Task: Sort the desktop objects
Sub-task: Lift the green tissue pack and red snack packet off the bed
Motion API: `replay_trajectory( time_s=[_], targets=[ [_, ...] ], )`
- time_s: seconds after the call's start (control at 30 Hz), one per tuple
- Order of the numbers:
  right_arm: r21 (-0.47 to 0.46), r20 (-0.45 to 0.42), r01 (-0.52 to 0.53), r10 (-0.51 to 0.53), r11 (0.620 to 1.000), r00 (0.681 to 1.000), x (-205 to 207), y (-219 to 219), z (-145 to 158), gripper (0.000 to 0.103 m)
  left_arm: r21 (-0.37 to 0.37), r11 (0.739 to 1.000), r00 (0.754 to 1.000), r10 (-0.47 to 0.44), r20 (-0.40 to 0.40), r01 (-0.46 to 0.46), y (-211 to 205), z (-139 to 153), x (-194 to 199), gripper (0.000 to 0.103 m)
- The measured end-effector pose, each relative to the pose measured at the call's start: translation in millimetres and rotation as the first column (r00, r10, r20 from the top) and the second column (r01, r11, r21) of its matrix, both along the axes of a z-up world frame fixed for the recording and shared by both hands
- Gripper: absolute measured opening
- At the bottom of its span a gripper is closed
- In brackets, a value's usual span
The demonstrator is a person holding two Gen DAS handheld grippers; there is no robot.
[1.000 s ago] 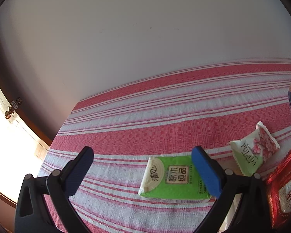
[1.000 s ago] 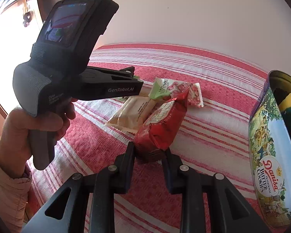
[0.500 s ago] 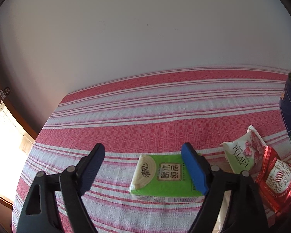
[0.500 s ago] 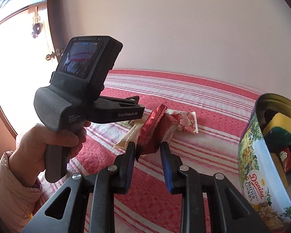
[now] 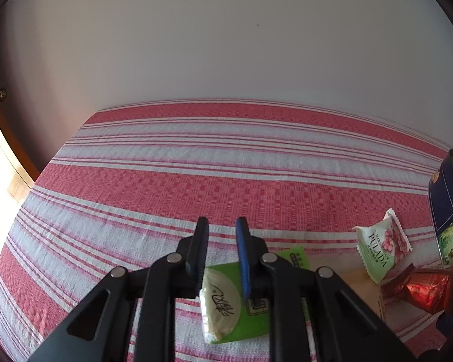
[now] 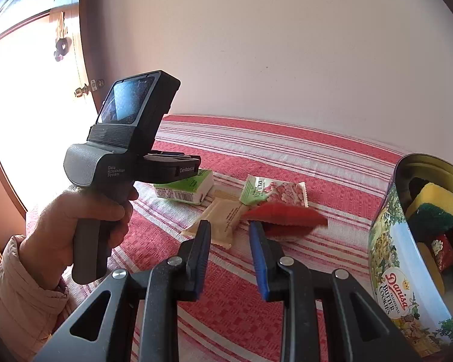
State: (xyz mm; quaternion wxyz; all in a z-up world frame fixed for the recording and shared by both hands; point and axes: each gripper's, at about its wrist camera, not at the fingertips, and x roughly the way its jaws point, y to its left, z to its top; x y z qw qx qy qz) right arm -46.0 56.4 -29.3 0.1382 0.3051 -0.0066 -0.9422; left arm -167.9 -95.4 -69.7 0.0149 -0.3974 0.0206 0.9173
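Black left gripper [image 5: 222, 220] tilts down, jaws shut — right gripper [image 6: 229, 225] narrow, hold unclear.

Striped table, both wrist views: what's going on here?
A person with a gripper in each hand is sorting snacks and small packs on a striped tablecloth. The left gripper is shut right over the green tissue pack; whether it pinches the pack is unclear. A blurred red packet sits at the tips of the right gripper, whose jaws show a gap, so no grip is confirmed. An open cookie tin holding a sponge stands to the right.
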Motion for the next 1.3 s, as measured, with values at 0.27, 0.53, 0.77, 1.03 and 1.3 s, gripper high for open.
replay_trajectory(
  time_s=[0.27, 0.53, 0.77, 1.03, 1.3],
  targets=[
    [-0.018, -0.010, -0.009, 0.009, 1.000, 1.000, 2.9, 4.3, -0.2, 0.029, 0.129, 0.992, 0.998, 0.001, -0.058, 0.006, -26.6, 4.8, 3.0, 0.034],
    [-0.053, 0.061, 0.020, -0.017, 0.998, 0.998, -4.0, 16.7, -7.6, 0.029, -0.065, 0.998, 0.992, -0.022, -0.126, 0.014, -16.3, 11.3, 14.1, 0.081],
    [-0.076, 0.084, -0.008, 0.015, 0.997, 0.996, 7.9, 20.1, -8.3, 0.029, -0.082, 0.994, 0.992, -0.083, -0.093, 0.075, -4.7, 8.8, 20.8, 0.098],
    [0.043, 0.056, 0.073, -0.075, 0.996, 0.996, -5.5, 23.2, 7.4, 0.056, -0.088, 0.996, 0.998, -0.037, -0.046, 0.032, -7.6, -0.8, 10.6, 0.102],
    [0.195, 0.166, 0.143, -0.176, 0.970, 0.970, -49.6, 15.3, -16.6, 0.067, 0.060, 0.995, 0.996, -0.086, 0.030, 0.084, -22.5, -2.9, 6.7, 0.102]
  ],
)
